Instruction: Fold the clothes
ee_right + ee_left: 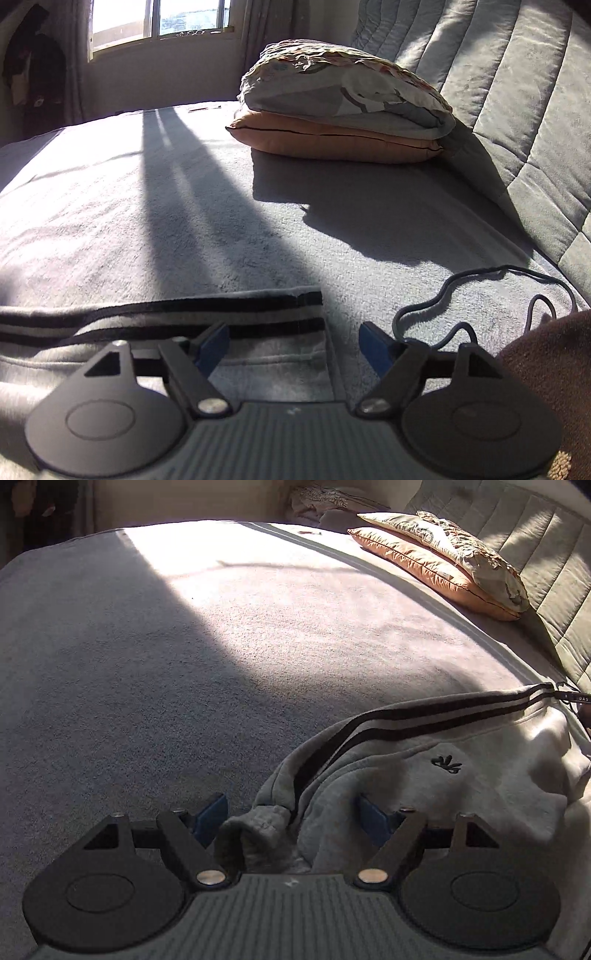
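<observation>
A grey sweatshirt (461,797) with two black stripes and a small black logo lies crumpled on the bed at the lower right of the left wrist view. My left gripper (291,819) stands open, with the sweatshirt's ribbed cuff (255,834) bunched loosely between its blue pads. In the right wrist view the same sweatshirt (266,373) lies flat, its black-striped band (166,314) ending in a corner just ahead. My right gripper (293,347) is open over that corner, one pad above the fabric and the other above bare blanket.
A grey blanket (184,657) covers the bed, part sunlit and part shadowed. Two stacked pillows (340,110) rest against a quilted headboard (517,92). A black cord (480,291) loops on the blanket by my right gripper. Something brown (546,387) fills the lower right edge.
</observation>
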Demonstrator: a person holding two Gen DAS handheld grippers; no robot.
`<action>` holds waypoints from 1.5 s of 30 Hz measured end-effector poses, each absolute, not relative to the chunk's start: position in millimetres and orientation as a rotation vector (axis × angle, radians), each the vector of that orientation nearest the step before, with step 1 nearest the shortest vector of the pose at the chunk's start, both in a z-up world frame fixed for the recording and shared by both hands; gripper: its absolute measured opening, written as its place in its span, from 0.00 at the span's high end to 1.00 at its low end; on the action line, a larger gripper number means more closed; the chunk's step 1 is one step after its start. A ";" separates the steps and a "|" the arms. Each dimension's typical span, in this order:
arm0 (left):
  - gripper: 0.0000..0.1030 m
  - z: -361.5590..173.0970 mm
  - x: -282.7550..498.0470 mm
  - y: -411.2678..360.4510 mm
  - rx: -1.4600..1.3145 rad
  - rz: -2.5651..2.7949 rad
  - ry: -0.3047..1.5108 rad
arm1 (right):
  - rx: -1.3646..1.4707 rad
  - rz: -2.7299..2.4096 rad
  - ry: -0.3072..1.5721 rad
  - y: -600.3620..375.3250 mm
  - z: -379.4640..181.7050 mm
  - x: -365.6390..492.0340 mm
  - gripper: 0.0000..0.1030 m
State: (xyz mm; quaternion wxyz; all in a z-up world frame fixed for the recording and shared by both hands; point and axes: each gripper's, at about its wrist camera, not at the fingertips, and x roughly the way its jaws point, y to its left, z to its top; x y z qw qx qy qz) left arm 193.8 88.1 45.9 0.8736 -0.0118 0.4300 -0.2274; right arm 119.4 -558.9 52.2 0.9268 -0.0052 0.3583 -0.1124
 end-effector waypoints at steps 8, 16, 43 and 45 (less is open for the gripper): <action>0.79 50.2 187.6 65.8 -0.018 -0.433 0.812 | -0.106 -0.198 0.772 -543.6 30.7 141.3 0.88; 0.90 109.7 149.8 76.8 -0.108 -0.419 0.602 | -0.184 -0.282 0.493 -519.1 119.5 81.7 0.91; 0.53 77.9 173.1 110.4 -0.321 -0.345 0.724 | -0.023 -0.585 0.793 -549.0 57.4 86.7 0.44; 0.53 85.4 162.5 92.0 -0.246 -0.388 0.712 | 0.003 -0.545 0.766 -537.4 72.2 68.7 0.44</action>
